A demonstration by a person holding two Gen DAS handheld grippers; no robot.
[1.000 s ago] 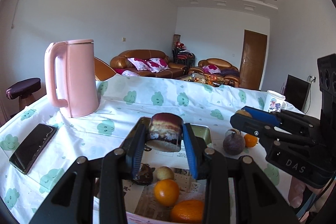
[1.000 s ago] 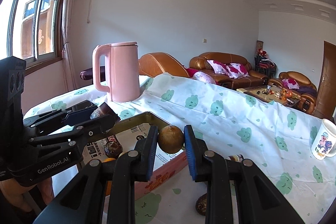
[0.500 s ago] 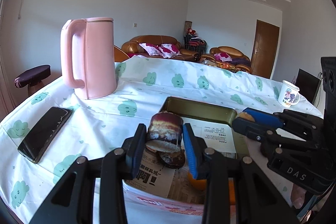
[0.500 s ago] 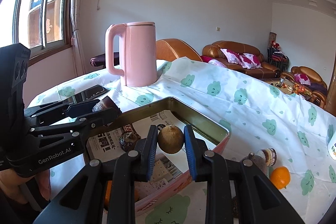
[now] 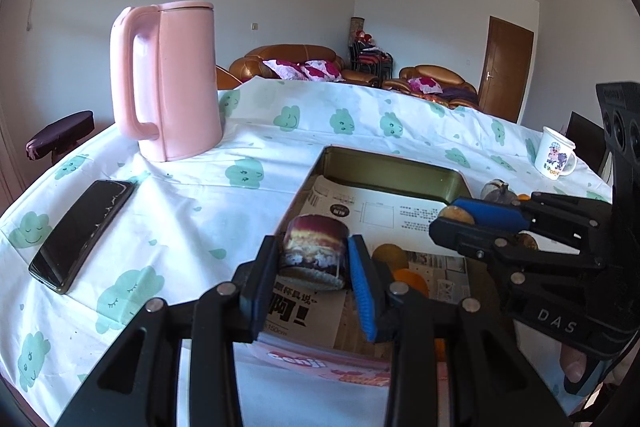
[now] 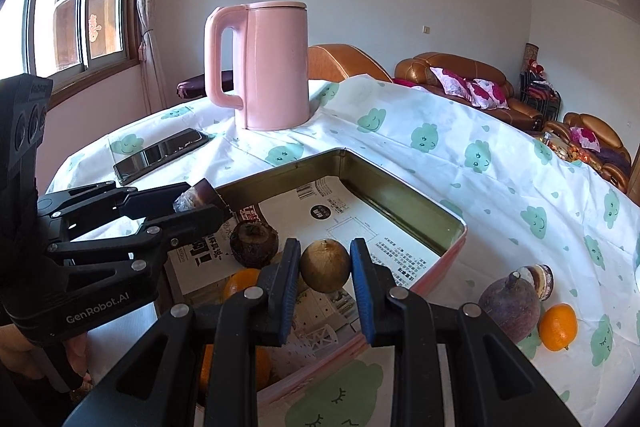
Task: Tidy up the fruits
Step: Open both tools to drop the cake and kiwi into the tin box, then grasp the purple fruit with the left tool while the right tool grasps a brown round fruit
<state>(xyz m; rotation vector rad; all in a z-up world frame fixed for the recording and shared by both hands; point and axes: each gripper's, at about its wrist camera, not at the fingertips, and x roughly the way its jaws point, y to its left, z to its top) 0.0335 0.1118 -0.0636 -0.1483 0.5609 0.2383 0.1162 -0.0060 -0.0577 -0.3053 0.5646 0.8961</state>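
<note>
My left gripper (image 5: 314, 257) is shut on a halved dark purple fruit (image 5: 314, 251) and holds it over the near left corner of the paper-lined tin box (image 5: 394, 173). My right gripper (image 6: 325, 265) is shut on a round brown fruit (image 6: 325, 265) above the box's near side (image 6: 452, 255). Inside the box lie a dark purple fruit (image 6: 254, 243) and oranges (image 6: 242, 281). On the cloth to the right of the box sit a purple fruit (image 6: 510, 309), a cut half (image 6: 540, 279) and an orange (image 6: 558, 321).
A tall pink kettle (image 5: 168, 79) stands at the back left. A black phone (image 5: 82, 233) lies left of the box. A white mug (image 5: 556, 159) is at the far right. The table edge is close in front.
Both grippers have tilted down and moved lower over the box, each still holding its fruit. The left gripper has shifted toward the box's near left corner.
</note>
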